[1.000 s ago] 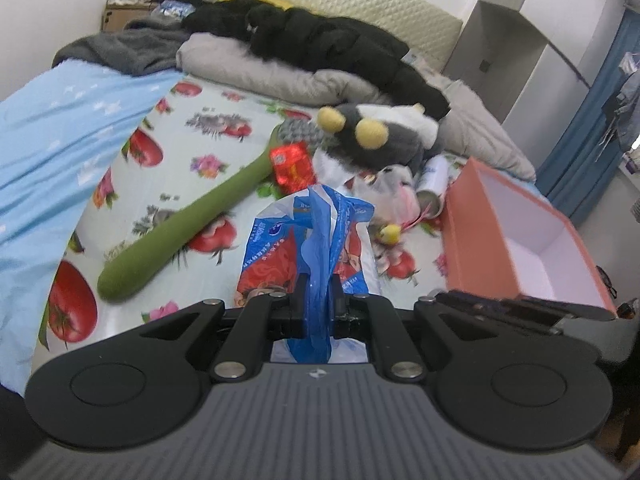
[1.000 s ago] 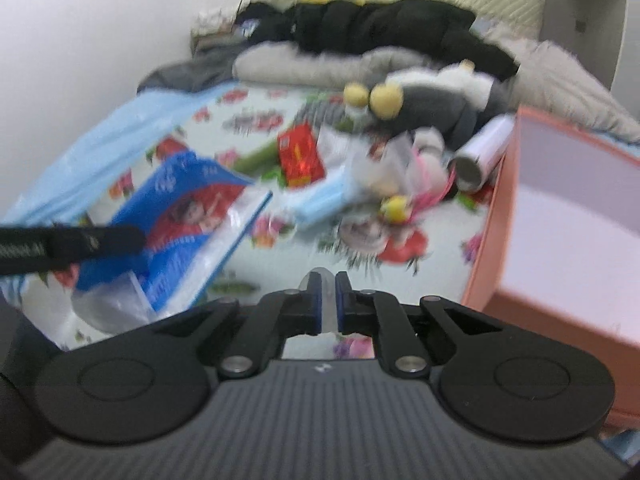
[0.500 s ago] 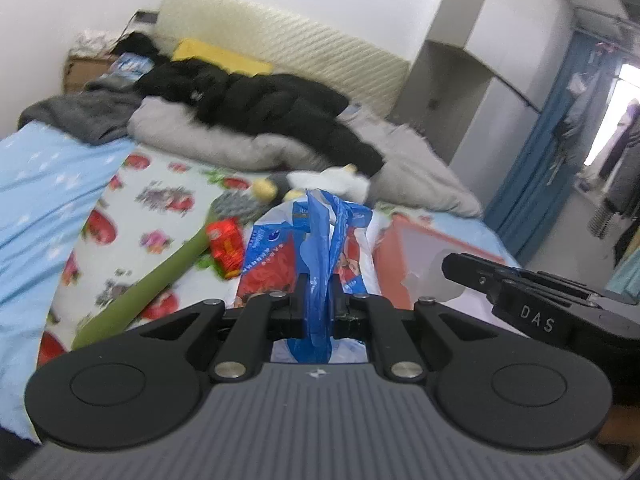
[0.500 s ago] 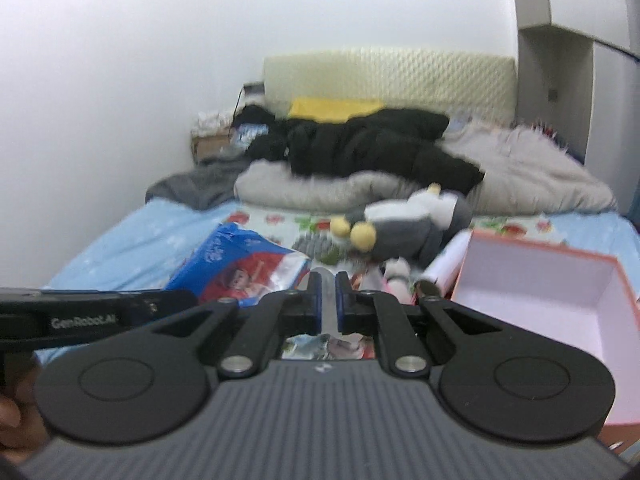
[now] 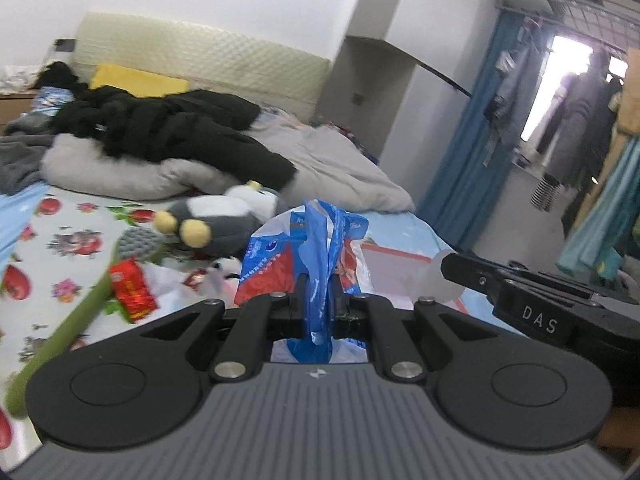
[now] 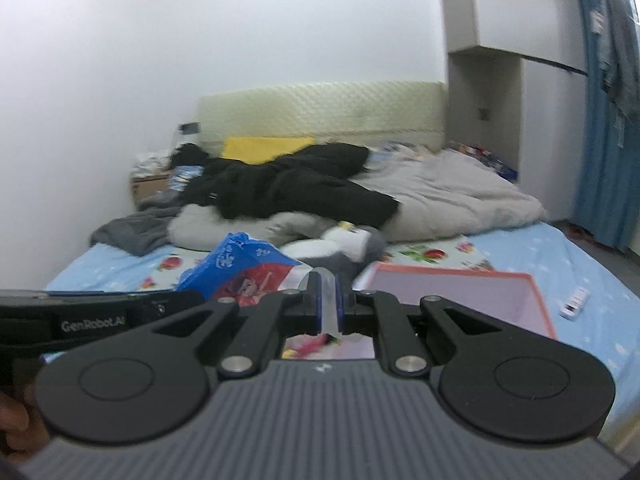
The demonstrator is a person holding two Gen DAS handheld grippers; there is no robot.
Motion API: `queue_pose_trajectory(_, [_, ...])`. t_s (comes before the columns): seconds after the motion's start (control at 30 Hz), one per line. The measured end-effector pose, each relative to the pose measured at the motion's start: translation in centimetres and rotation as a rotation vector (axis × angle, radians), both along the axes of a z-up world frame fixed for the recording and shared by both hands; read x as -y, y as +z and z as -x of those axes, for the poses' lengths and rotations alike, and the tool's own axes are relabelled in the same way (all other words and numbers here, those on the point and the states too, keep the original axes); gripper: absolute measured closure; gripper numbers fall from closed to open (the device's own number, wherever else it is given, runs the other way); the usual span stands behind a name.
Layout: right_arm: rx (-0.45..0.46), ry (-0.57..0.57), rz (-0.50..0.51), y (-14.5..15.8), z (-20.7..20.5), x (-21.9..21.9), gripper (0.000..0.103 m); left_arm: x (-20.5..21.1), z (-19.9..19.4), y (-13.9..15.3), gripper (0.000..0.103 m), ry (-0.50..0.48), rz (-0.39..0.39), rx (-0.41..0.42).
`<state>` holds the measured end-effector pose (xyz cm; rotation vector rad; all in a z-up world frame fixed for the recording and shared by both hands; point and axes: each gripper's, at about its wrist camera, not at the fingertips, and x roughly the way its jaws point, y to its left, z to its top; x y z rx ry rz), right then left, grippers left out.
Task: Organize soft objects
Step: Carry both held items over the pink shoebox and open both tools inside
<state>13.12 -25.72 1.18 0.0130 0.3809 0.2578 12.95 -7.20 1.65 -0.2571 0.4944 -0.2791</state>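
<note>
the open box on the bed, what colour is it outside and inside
The box is salmon-orange outside and pale pink-white inside, clearest in the right wrist view.

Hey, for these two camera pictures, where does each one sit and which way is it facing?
Left wrist: sits on the left tongs, which pinch a blue bag; faces up the bed; right tongs visible at right.
Right wrist: sits on the right tongs, which pinch clear plastic; faces the headboard; a hand shows.
Shared: bag, plush toy, pink box.

Plain white walls [image 6: 200, 60] rise behind a cream quilted headboard [image 6: 320, 108]; a blue curtain [image 5: 460, 152] hangs beside a bright daylit window [image 5: 560, 80] at right.
</note>
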Motion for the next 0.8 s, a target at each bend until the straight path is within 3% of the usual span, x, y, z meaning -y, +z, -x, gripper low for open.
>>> queue_pose_trajectory(0.17, [-0.049,-0.082,0.001,-2.0,-2.2,3.4,0.092,3.4,-4.2,-1.4,0.093,-0.072,0.014,-0.043])
queue_pose_trajectory(0.4, [-0.167,-0.192,-0.042,-6.2,-6.6,8.2,0.092,9.0,-11.2,-4.7,0.093,-0.169,-0.051,-0.134])
queue_pose_trajectory(0.57, [-0.260,-0.202,-0.052,-9.4,-9.3,10.0,0.092,10.5,-17.3,-8.2,0.093,-0.189,-0.047,-0.246])
queue_pose_trajectory(0.8, [-0.366,-0.197,-0.078,-13.5,-12.4,11.7,0.090,13.1,-21.9,-12.0,0.093,-0.244,-0.101,-0.337])
